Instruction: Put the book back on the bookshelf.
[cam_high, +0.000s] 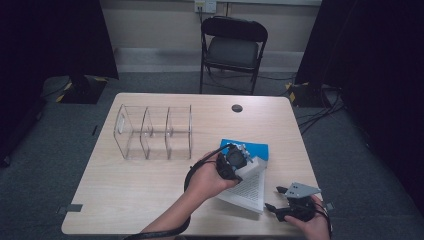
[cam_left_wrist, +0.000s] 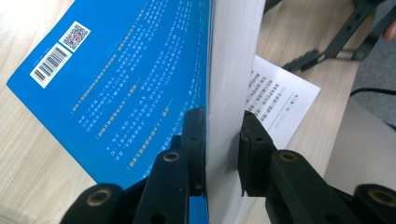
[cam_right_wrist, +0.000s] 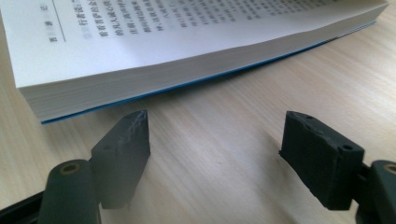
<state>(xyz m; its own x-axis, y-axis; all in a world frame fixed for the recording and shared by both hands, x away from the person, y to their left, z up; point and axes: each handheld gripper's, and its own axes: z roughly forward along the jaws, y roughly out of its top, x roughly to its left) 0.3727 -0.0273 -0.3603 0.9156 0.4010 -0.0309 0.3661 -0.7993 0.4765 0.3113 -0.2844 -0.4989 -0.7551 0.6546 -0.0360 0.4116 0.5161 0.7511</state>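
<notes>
An open book with a blue cover (cam_high: 255, 148) lies on the right half of the table, its printed pages (cam_high: 250, 189) spread toward the front edge. My left gripper (cam_high: 244, 154) is shut on the raised half of the book (cam_left_wrist: 140, 79), one jaw on the blue back cover and the other on the white page block (cam_left_wrist: 231, 70). My right gripper (cam_high: 272, 197) rests open near the front right corner, just short of the book. In the right gripper view its jaws (cam_right_wrist: 215, 135) stand wide apart over bare wood, facing the lower page stack (cam_right_wrist: 154, 60).
A clear acrylic organizer (cam_high: 155, 132) with three compartments stands at the table's left middle. A round cable hole (cam_high: 237, 108) sits near the far edge. A black folding chair (cam_high: 232, 47) stands behind the table. Black stands and cables lie on the floor around it.
</notes>
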